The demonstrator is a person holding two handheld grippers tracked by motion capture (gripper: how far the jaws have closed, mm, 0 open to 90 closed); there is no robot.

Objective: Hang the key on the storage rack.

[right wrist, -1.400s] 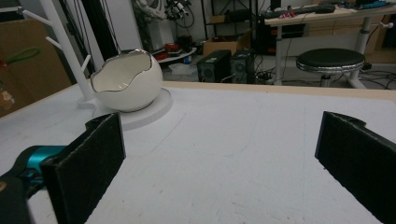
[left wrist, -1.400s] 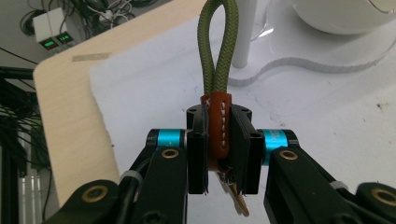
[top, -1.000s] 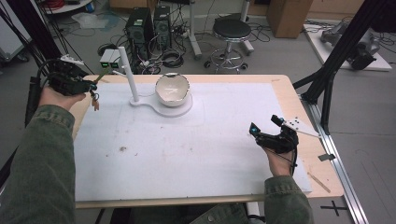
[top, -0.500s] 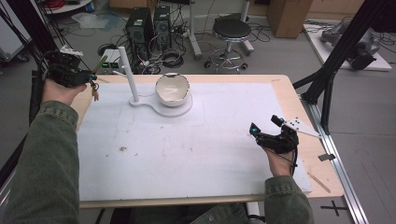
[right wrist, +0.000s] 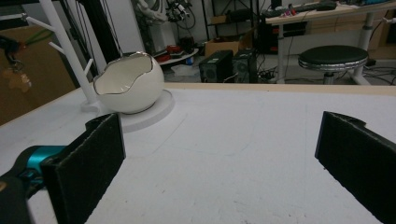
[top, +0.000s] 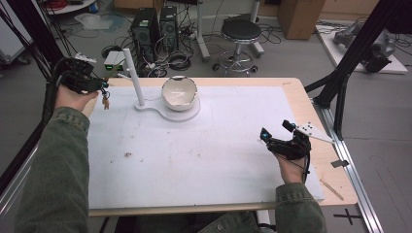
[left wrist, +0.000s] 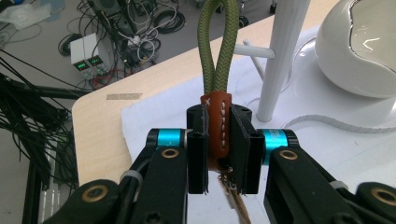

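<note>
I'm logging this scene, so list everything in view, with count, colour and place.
keychain: one, olive cord loop with brown leather band, clamped in the left gripper.
stand: one, white, pegged post at the mat's far left.
bowl: one, white, eggshell-shaped, on the stand's round base.
mat: one, white, covering the table.
table: one, light wood.
stool: one, black, on the floor beyond.
left gripper: black, jaws shut.
right gripper: black, jaws open, near right.

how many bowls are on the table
1: the white egg-shaped bowl sits on the round white base beside the white peg stand, toward the table's far edge.
</note>
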